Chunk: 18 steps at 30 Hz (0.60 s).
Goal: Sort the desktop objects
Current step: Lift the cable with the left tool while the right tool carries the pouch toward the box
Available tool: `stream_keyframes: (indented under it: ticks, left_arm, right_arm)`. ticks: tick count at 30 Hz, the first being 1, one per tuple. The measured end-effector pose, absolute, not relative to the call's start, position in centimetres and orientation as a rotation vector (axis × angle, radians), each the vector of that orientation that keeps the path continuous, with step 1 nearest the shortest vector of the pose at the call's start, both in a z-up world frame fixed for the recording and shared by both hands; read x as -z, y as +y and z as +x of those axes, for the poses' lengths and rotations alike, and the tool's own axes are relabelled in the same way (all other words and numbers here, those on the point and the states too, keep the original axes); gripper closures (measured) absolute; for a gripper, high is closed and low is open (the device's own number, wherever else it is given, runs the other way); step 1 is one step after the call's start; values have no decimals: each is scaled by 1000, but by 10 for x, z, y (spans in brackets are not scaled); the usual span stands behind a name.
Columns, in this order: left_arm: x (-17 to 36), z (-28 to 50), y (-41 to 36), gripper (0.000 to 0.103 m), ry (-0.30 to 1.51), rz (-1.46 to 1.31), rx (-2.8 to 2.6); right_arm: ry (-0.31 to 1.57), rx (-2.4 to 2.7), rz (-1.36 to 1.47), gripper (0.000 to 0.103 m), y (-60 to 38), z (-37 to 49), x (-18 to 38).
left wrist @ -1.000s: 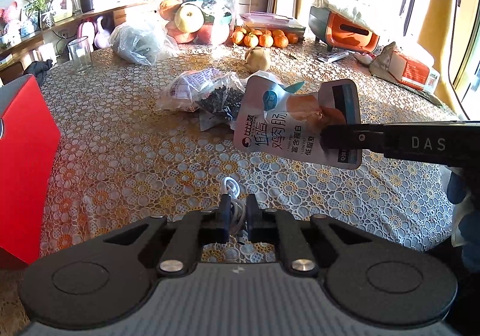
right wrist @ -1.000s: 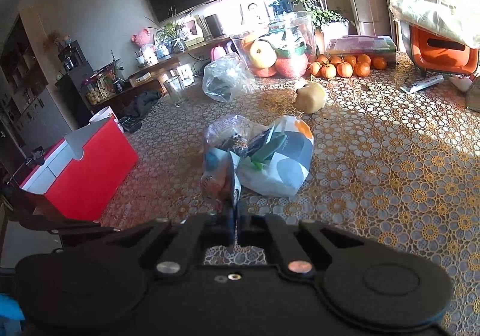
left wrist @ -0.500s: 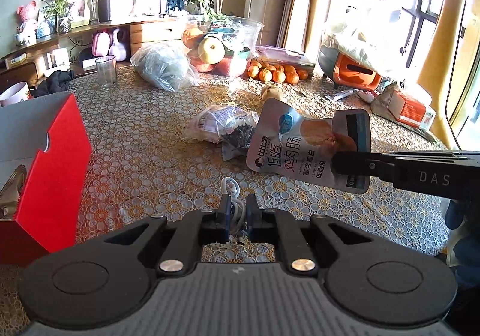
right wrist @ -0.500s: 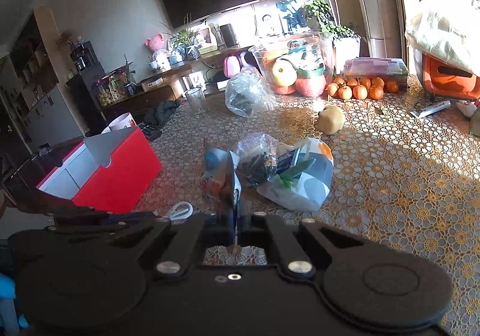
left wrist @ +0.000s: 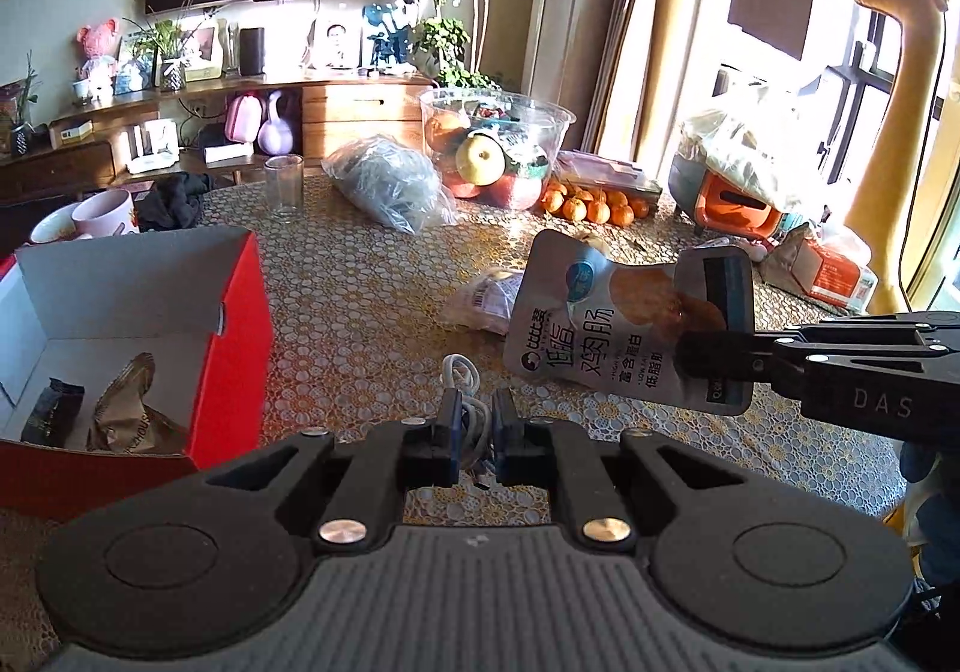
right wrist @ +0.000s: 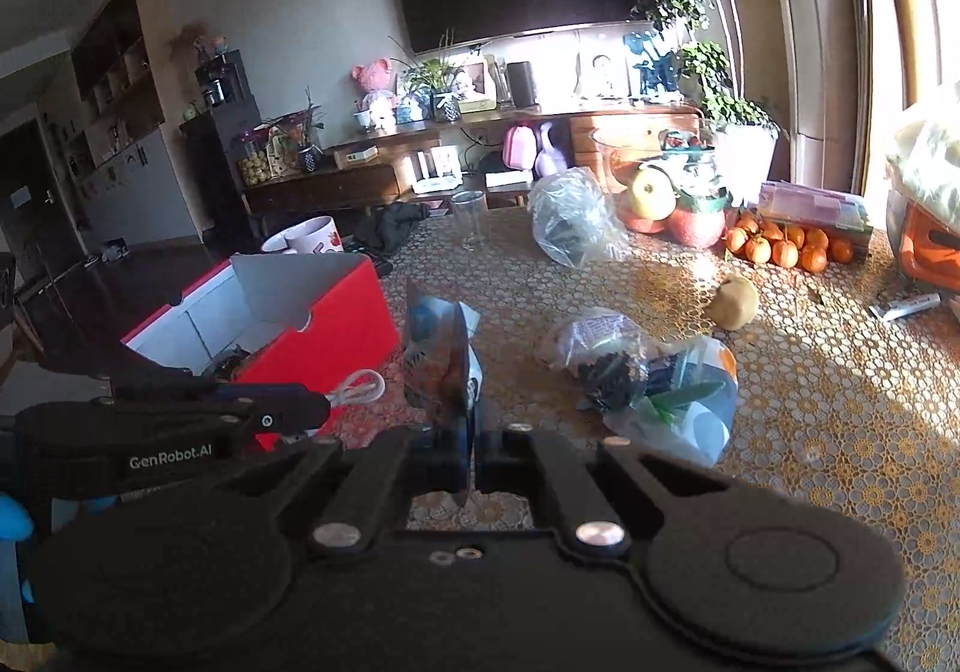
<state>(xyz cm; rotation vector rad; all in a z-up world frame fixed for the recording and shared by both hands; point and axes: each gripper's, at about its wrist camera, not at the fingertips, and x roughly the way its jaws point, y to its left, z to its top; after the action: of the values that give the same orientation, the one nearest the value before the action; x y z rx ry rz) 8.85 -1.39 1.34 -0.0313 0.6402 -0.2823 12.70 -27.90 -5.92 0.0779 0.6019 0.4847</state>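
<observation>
Sausage pouch (left wrist: 624, 330): we see it held off the worktop (left wrist: 372, 288), pinched at its edge by the right tool (right wrist: 470, 453).
White cable (left wrist: 465, 402): coiled, clamped in the left tool (left wrist: 476, 432).
Red box (left wrist: 234, 348): open, left of both tools; we note two wrapped snacks (left wrist: 120, 414) inside.
Snack bags (right wrist: 648, 378): lying mid-worktop.

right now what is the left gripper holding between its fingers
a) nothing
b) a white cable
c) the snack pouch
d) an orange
b: the left gripper is shut on the coiled white cable, while the snack pouch is pinched by the right gripper.
</observation>
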Motion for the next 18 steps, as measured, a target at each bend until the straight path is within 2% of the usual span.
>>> stream_keyframes:
  ticks: [18]
  left_arm:
    - [-38, 75, 78, 94, 570, -66, 131]
  right_arm:
    - [532, -628, -45, 101, -181, 137, 24]
